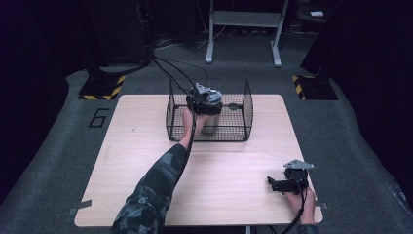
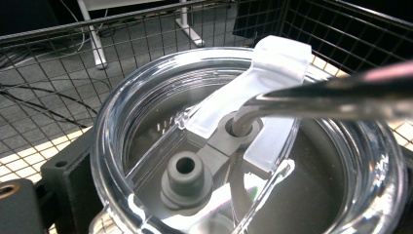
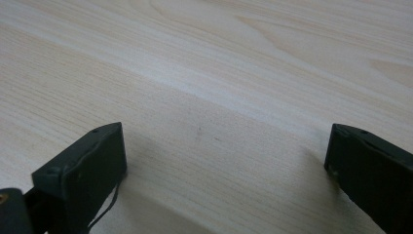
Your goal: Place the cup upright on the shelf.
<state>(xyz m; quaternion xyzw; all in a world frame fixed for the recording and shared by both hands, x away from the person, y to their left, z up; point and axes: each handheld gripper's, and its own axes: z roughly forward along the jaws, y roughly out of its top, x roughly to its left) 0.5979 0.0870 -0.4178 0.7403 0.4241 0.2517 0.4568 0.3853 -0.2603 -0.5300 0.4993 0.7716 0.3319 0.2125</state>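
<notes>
The wooden table (image 1: 146, 170) carries a black wire basket (image 1: 243, 105) at its far middle, and inside that basket stands a steel tumbler (image 1: 210, 123) with a clear lid (image 2: 146, 112). The left gripper (image 1: 204, 100) sits right on top of the tumbler, reached in over the basket's near wall by a forearm in a camouflage sleeve (image 1: 156, 190) stretched diagonally from the bottom edge, the hand (image 1: 189, 121) wrapped beneath the gripper body. In the left gripper view the lid lies just ahead of the jaws and very close (one black jaw shows at the lower left, against the lid's rim); whether the jaws clamp the tumbler or merely flank it cannot be told. A bent metal straw (image 2: 331, 95) enters the lid's grey seal (image 2: 238, 129) from the right, beside a raised translucent flap (image 2: 272, 63), and a second grey plug (image 2: 185, 175) sits nearer the camera. Basket mesh surrounds the tumbler on all sides.

The right gripper (image 1: 277, 185) rests well apart at the table's near right corner, held low by the right hand (image 1: 299, 204), pointing left. Its jaws stand wide apart over bare wood, nothing between them.
</notes>
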